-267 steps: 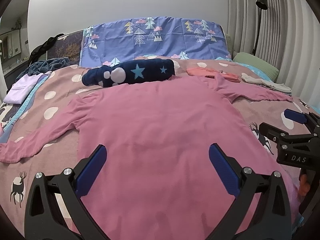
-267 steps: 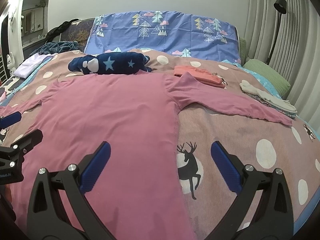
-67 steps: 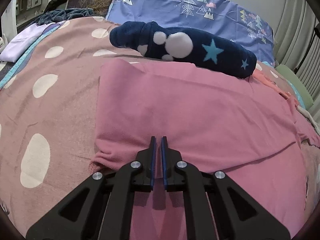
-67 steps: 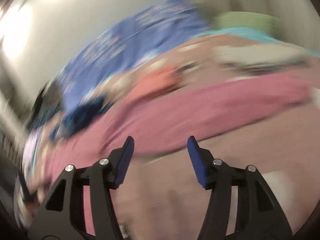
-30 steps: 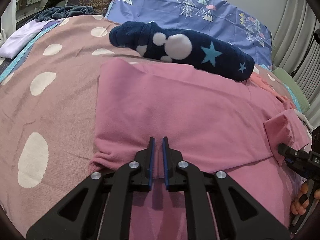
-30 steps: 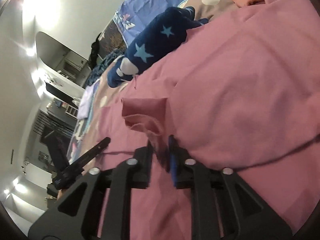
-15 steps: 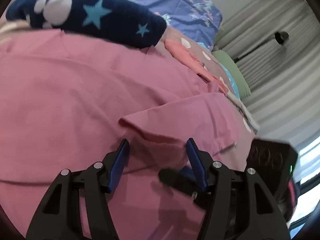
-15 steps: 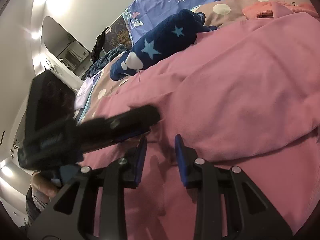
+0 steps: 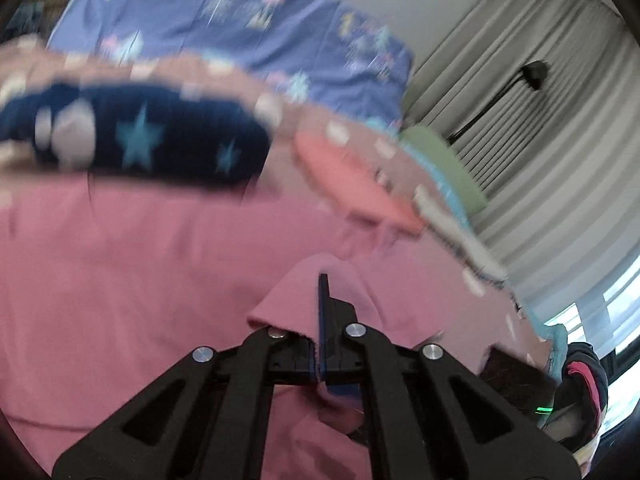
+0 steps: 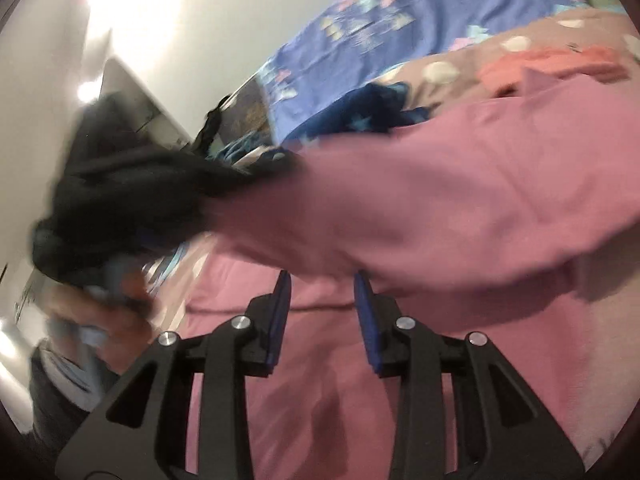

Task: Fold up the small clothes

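Note:
A pink long-sleeved shirt [image 9: 120,264] lies spread on the bed. My left gripper [image 9: 322,280] is shut on the end of its sleeve [image 9: 288,304], and the cloth folds up around the jaws. In the right wrist view that sleeve [image 10: 420,208] stretches across the picture, lifted off the shirt body [image 10: 320,400]. The blurred black left gripper [image 10: 120,200] holds it at the left, with a hand [image 10: 100,316] below. My right gripper [image 10: 322,306] sits just under the sleeve's edge. Its jaws are opening and nothing is pinched between the blue pads [image 10: 280,312].
A navy star cushion [image 9: 140,144] lies beyond the shirt, with an orange garment [image 9: 352,188] and a green pillow [image 9: 444,160] to its right. Blue patterned bedding [image 9: 240,28] lines the headboard. Curtains and a black lamp [image 9: 532,72] stand at the right.
My left gripper left the shirt's left edge, opened, swung right and closed on the sleeve end. My right gripper, which had pinched that sleeve end, let it go and spread its jaws.

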The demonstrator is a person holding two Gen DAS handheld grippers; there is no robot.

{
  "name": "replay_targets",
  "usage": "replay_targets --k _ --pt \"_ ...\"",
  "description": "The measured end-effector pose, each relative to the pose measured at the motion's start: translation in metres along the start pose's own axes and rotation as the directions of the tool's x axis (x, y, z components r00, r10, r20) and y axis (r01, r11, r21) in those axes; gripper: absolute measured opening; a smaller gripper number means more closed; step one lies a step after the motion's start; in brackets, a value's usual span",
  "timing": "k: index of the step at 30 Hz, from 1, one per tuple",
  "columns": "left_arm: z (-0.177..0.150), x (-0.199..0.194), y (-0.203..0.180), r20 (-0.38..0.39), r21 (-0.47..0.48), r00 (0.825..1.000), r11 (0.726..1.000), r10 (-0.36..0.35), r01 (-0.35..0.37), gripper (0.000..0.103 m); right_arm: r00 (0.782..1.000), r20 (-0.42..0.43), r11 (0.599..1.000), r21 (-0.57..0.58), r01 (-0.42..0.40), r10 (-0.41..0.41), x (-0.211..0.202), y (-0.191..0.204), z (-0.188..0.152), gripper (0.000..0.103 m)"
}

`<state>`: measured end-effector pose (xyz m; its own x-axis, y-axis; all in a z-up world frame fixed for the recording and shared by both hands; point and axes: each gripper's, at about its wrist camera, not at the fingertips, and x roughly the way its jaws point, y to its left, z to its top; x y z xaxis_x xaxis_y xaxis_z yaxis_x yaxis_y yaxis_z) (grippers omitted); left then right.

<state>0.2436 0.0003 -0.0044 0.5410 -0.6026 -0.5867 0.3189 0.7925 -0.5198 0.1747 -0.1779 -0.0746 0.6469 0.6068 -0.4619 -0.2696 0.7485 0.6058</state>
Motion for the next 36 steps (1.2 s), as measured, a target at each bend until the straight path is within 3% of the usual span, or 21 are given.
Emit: replay_targets --k 3,6,13,23,25,26,27,28,29,30,31,35,36 --pt "0.015 -0.029 -0.007 0.051 0.046 0.999 0.999 -0.003 0.000 0.001 0.992 0.046 0.983 0.145 0.109 -0.117 -0.007 -0.028 0.004 0.033" --pt "0.021 -0.054 0.002 0.069 0.057 0.997 0.998 0.036 -0.040 0.001 0.977 0.076 0.942 0.290 0.169 -0.199 -0.017 -0.055 0.006 0.023" --pt "0.024 -0.093 0.053 0.079 0.008 0.983 0.986 0.168 -0.169 0.001 0.969 0.048 0.944 0.241 0.224 -0.242 -0.007 -0.047 0.007 0.027" --pt "-0.001 -0.110 0.131 -0.003 -0.072 0.946 0.943 0.324 -0.324 0.001 0.969 0.044 0.947 0.225 0.228 -0.244 -0.007 -0.043 0.008 0.032" --pt "-0.012 -0.105 0.150 -0.038 -0.091 0.931 0.927 0.363 -0.365 0.003 0.969 0.044 0.947 0.224 0.229 -0.244 -0.005 -0.043 0.009 0.032" --pt "-0.017 -0.102 0.158 -0.058 -0.095 0.917 0.912 0.395 -0.399 0.009 0.969 0.044 0.947 0.223 0.229 -0.244 -0.005 -0.043 0.009 0.032" --pt "-0.023 -0.099 0.170 -0.081 -0.108 0.887 0.881 0.454 -0.461 0.031 0.969 0.044 0.948 0.223 0.229 -0.245 -0.006 -0.043 0.009 0.033" --pt "-0.028 -0.098 0.177 -0.084 -0.114 0.868 0.861 0.489 -0.496 0.036 0.969 0.044 0.948 0.221 0.230 -0.245 -0.005 -0.042 0.010 0.033" --pt "-0.032 -0.099 0.182 -0.082 -0.113 0.848 0.841 0.523 -0.529 0.036 0.969 0.044 0.949 0.218 0.229 -0.244 -0.006 -0.042 0.009 0.034" --pt "-0.036 -0.100 0.184 -0.076 -0.114 0.841 0.833 0.536 -0.541 0.036 0.969 0.044 0.949 0.217 0.229 -0.244 -0.006 -0.042 0.009 0.035" --pt "-0.039 -0.104 0.183 -0.060 -0.120 0.840 0.832 0.538 -0.542 0.036 0.969 0.044 0.949 0.214 0.229 -0.244 -0.005 -0.042 0.009 0.035" --pt "-0.047 -0.106 0.155 0.018 -0.040 0.871 0.871 0.490 -0.489 0.038 0.968 0.042 0.951 0.201 0.233 -0.246 -0.003 -0.040 0.010 0.038" --pt "-0.049 -0.100 0.149 0.017 -0.009 0.871 0.871 0.491 -0.491 0.044 0.968 0.042 0.952 0.199 0.234 -0.247 -0.003 -0.040 0.010 0.039"
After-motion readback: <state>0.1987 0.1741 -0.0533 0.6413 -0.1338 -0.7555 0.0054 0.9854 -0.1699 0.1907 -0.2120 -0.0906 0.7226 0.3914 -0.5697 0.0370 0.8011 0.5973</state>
